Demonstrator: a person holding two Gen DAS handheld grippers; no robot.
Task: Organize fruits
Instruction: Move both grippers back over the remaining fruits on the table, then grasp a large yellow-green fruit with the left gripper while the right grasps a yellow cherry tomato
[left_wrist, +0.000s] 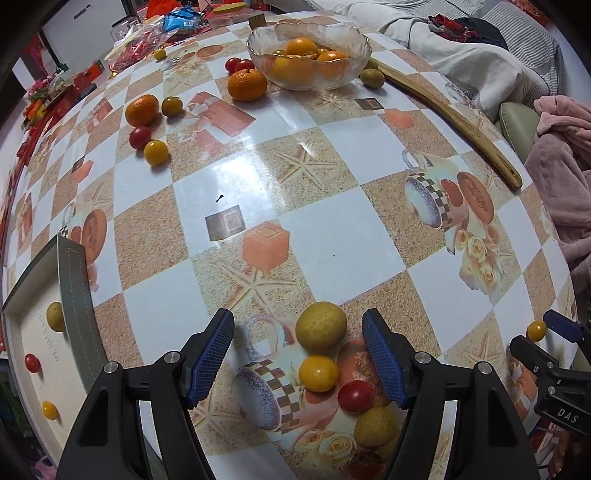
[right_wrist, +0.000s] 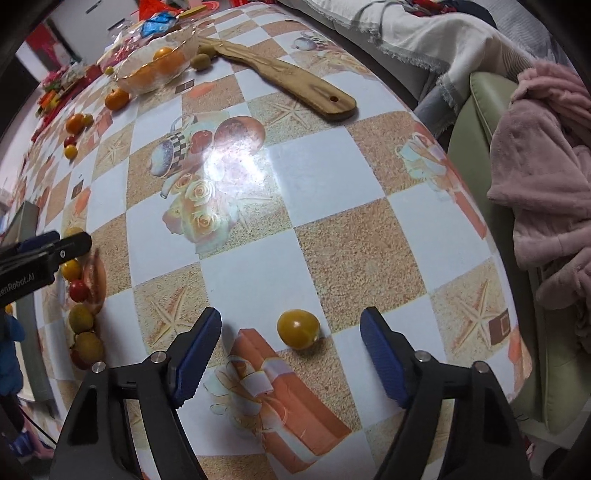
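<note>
A: Start with the biggest. What holds fruit on the bench (left_wrist: 332, 236)?

B: A glass bowl (left_wrist: 308, 55) at twelve o'clock in the left wrist view, with several oranges inside. Fragile, I'd say, so nothing should be dropped in from a height. At eight o'clock sits a shallow box (left_wrist: 40, 354) holding three small fruits: one yellow-green, one red, one yellow, all apart.

A: And the loose fruit?

B: Two mandarins (left_wrist: 246, 85) lie just beside the bowl, at about eleven o'clock. Firm skin, soft inside; take them across the middle. Smaller pieces are scattered near them.

A: What is the left gripper (left_wrist: 297, 360) on?

B: Nothing. Its jaws stand wide around a cluster: a yellow-green fruit (left_wrist: 320, 325), a yellow tomato (left_wrist: 318, 373) touching it, a red tomato (left_wrist: 355, 396) lower down. Light, smooth, likely slippery, and easily bruised; they may roll into each other.

A: The right gripper (right_wrist: 291, 363)?

B: Wide open too, empty, with a lone yellow cherry tomato (right_wrist: 298, 328) between its fingers on the bench. I'd close gently on its widest part.
</note>
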